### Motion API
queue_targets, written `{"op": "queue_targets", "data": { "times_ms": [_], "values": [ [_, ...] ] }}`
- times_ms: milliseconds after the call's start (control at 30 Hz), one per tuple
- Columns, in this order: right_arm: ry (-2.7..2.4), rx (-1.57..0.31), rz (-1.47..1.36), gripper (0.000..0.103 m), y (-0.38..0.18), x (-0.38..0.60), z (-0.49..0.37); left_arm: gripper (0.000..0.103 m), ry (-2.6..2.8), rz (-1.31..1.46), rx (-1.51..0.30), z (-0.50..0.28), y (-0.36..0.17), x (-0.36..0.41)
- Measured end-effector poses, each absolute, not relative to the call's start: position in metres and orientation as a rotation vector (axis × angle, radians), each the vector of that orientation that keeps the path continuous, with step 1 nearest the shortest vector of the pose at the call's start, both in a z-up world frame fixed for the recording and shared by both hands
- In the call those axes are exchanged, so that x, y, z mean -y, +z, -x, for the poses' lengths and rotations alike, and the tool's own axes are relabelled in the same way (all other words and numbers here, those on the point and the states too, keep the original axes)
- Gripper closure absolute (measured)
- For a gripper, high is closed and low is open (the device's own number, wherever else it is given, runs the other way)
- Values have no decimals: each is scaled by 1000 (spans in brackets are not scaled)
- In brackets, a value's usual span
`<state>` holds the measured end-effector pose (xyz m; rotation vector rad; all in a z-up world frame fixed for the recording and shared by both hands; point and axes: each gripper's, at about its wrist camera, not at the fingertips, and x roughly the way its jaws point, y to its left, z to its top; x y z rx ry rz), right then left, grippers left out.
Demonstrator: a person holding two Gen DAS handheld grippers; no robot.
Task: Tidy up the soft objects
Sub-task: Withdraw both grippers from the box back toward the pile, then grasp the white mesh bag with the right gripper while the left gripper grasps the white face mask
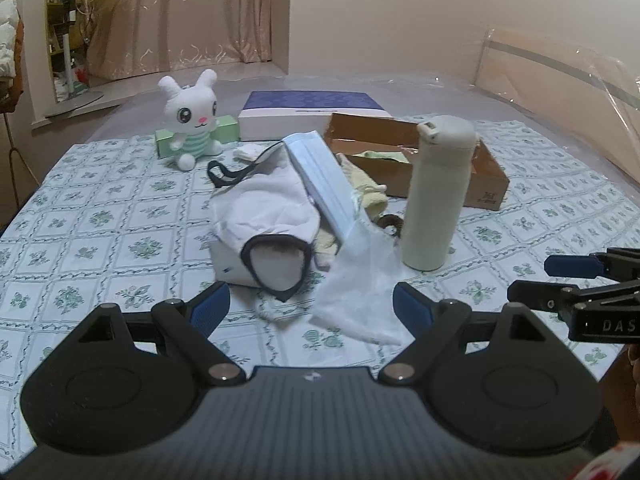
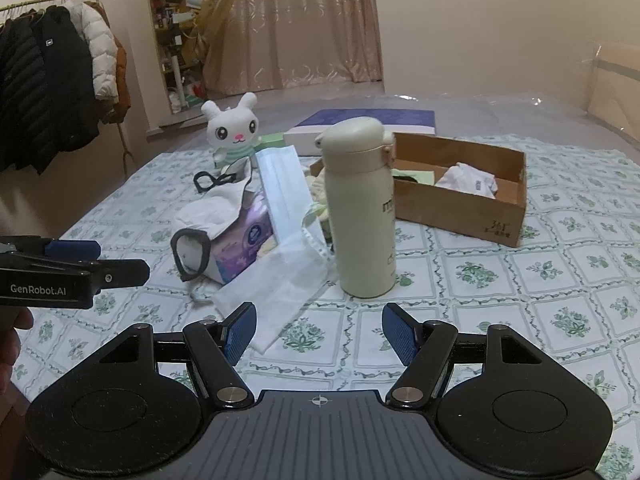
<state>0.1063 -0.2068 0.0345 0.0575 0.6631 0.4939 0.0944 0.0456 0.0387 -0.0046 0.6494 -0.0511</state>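
Straight ahead of the left hand-held gripper (image 1: 311, 304) (wide open, empty) lies the white mask (image 1: 360, 300), long axis pointing away. Right hand-held gripper (image 2: 319, 330), also open and empty, seems equally near.

I'm working in a home bedroom. I see a bed's floral sheet (image 2: 520, 280), a rack of winter coats (image 2: 52, 80), long curtains (image 2: 312, 20) and a cluttered bookshelf (image 2: 168, 12).
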Motion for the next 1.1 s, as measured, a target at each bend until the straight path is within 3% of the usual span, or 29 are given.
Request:
{"op": "queue_targets", "data": {
  "times_ms": [467,733,1100],
  "values": [
    [534,-691,-38,33,11,165,-134,16,7,34,-664,-118,23,-85],
    [556,-718,-22,18,-11,135,-156,16,21,32,-675,-138,10,-102],
    [545,-747,44,15,-44,92,-186,16,18,76,-694,-157,-8,-119]
  ]
}}
